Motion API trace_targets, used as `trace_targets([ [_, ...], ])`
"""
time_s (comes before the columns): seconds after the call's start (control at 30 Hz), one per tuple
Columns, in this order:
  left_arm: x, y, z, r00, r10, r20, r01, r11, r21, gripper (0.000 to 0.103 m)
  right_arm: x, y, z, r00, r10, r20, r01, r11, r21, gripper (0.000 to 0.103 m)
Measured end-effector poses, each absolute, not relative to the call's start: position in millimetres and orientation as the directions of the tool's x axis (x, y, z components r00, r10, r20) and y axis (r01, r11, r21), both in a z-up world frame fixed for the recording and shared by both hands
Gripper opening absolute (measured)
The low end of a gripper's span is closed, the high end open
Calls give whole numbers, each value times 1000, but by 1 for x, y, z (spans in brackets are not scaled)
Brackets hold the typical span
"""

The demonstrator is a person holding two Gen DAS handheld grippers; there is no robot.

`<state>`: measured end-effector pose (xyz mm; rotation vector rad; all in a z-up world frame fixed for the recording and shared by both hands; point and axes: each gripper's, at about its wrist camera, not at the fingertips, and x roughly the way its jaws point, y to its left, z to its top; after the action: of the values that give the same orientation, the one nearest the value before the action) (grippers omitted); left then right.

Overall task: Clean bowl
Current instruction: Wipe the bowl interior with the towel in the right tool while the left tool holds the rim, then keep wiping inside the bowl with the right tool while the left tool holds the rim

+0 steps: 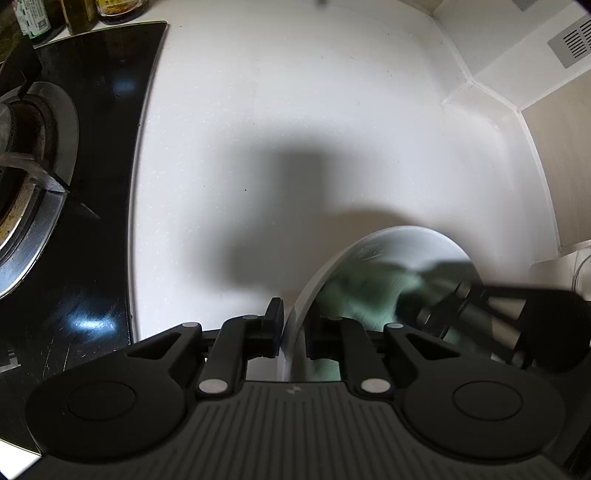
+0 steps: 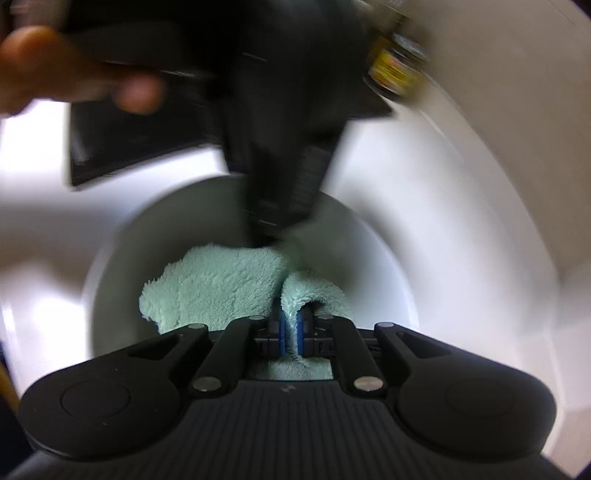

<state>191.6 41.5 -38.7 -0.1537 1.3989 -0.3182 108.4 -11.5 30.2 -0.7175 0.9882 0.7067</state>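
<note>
A white bowl [image 1: 406,242] rests on the white counter, and my left gripper [image 1: 293,332] is shut on its near rim, one finger outside and one inside. Inside the bowl lies a pale green fluffy cloth [image 1: 369,291], blurred in the left wrist view. In the right wrist view the bowl [image 2: 155,236] fills the middle, with the cloth [image 2: 221,280] bunched against its inner wall. My right gripper [image 2: 291,328] is shut on a fold of that cloth. The left gripper's black body [image 2: 284,177] reaches over the bowl's far rim, blurred, held by a person's hand [image 2: 74,77].
A black glass gas hob [image 1: 96,147] with a steel burner ring [image 1: 37,166] lies left of the bowl. Bottles [image 1: 74,14] stand at the counter's back left; a jar [image 2: 391,70] shows blurred. White tiled walls [image 1: 498,66] close the back right corner.
</note>
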Motion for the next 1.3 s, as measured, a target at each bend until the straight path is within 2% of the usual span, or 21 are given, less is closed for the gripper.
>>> trace_targets([
  [0.27,181,36,-32,154,-294,-943,155,950,-271,12,100,-33,41,217,394,-893,-901,432,-29,6],
  [0.47,211,47,-50,146,-321,-936,142,943,-302,15,109,-50,46,33,487,-873,-938,317,141,6],
  [0.57,207,49,-48,150,-317,-936,139,944,-298,15,168,-57,41,-51,515,-856,-916,317,246,6],
  [0.63,203,50,-46,153,-313,-937,138,946,-293,14,206,-47,34,18,497,-867,-866,441,235,5],
  [0.73,202,54,-41,170,-336,-926,108,941,-321,14,221,-46,15,284,331,-900,-702,711,40,2],
  [0.8,202,54,-37,192,-334,-923,94,942,-321,14,219,-49,2,401,230,-887,-597,800,-63,4],
  [1.03,209,41,-32,221,-265,-939,148,960,-236,16,218,-53,-3,413,337,-846,-681,731,-41,6],
  [1.17,215,41,-31,203,-277,-939,170,955,-245,17,221,-57,-7,391,424,-817,-737,676,-2,7],
  [1.3,224,36,-32,192,-273,-943,214,949,-231,29,228,-72,-15,263,586,-766,-832,540,127,7],
])
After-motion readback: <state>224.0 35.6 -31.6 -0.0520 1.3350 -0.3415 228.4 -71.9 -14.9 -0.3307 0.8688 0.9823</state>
